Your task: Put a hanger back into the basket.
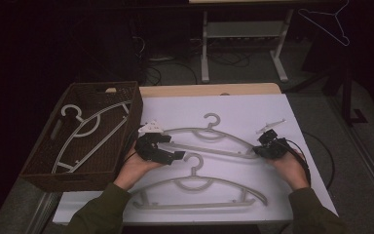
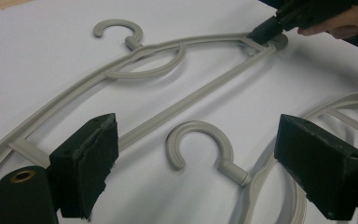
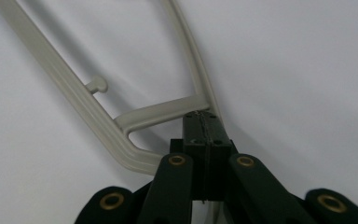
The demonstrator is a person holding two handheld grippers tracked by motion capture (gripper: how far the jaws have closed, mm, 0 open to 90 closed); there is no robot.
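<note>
High view: two grey hangers on the white table [image 1: 233,105], far hanger [image 1: 209,136] and near hanger [image 1: 199,191]; a third hanger [image 1: 90,131] inside the brown basket [image 1: 126,105] at left. Left gripper [image 1: 174,147] at the far hanger's left end, right gripper [image 1: 259,148] at its right end.

Left gripper view: jaws wide apart, hovering over the near hanger's hook [image 2: 200,144], touching nothing, as far as the angle tells.

Right gripper view: jaws pressed together on the far hanger's end, pads closed on its thin bar.
</note>
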